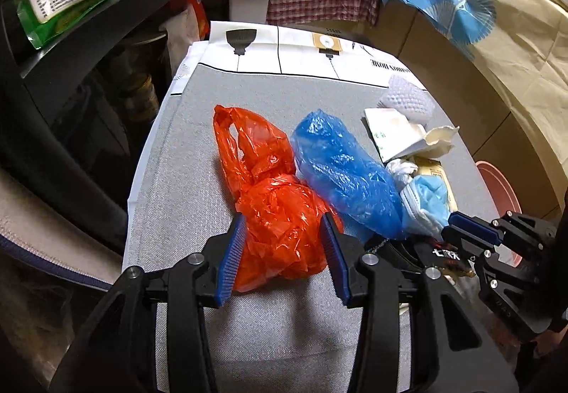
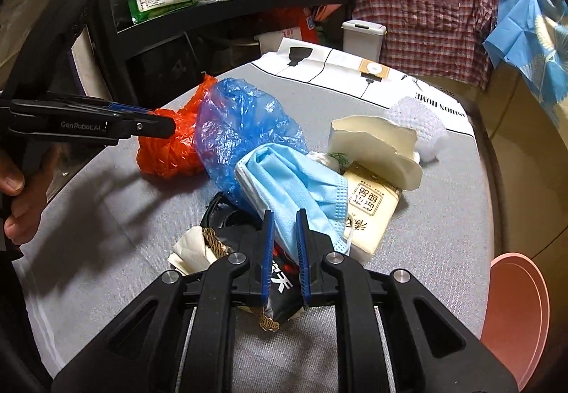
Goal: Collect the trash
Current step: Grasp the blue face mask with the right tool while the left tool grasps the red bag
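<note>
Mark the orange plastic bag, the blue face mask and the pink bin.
orange plastic bag [image 1: 280, 226]: left wrist view, on its crumpled lower bulge.
blue face mask [image 2: 287, 180]: right wrist view, on its pleated front.
pink bin [image 2: 514, 315]: right wrist view, on its rim.

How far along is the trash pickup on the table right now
Nothing looks collected yet. In hand: the left gripper straddles the orange bag, and the right gripper pinches the blue face mask. Left on the table: the blue plastic bag, torn carton, foam net and wrappers.

Black wrapper (perhaps snack packaging) lies mostly hidden under fingers.
</note>
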`<state>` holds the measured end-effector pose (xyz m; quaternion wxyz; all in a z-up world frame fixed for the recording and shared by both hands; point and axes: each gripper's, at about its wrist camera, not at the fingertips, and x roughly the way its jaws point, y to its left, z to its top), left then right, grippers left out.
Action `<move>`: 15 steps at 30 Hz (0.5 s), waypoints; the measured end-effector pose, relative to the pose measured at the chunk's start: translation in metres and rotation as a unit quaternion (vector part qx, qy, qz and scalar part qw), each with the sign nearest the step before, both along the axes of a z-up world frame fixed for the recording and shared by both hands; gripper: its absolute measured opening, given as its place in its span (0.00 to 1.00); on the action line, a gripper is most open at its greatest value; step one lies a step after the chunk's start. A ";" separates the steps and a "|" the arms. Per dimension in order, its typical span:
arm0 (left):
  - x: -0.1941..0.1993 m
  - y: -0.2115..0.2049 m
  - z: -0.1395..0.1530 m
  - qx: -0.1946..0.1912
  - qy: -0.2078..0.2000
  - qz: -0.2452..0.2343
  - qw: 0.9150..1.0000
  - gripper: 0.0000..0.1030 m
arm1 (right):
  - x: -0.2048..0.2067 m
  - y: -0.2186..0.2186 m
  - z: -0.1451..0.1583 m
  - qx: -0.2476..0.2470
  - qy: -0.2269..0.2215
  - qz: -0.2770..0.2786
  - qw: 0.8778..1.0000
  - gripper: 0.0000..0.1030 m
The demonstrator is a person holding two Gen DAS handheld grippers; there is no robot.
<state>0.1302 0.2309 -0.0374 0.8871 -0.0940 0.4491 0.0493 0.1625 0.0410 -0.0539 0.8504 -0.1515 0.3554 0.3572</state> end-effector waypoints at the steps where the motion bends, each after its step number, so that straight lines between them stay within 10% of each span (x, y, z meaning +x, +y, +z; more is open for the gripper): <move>1: 0.000 0.000 0.000 0.003 0.002 -0.001 1.000 0.34 | 0.001 0.000 -0.001 -0.004 0.000 0.000 1.000 0.15; 7: -0.003 -0.002 0.004 0.008 0.000 -0.002 1.000 0.25 | 0.001 -0.002 -0.002 -0.009 -0.006 -0.002 1.000 0.29; 15: -0.010 -0.004 0.019 0.013 -0.017 0.002 1.000 0.22 | 0.001 -0.003 -0.004 -0.024 -0.008 -0.004 1.000 0.02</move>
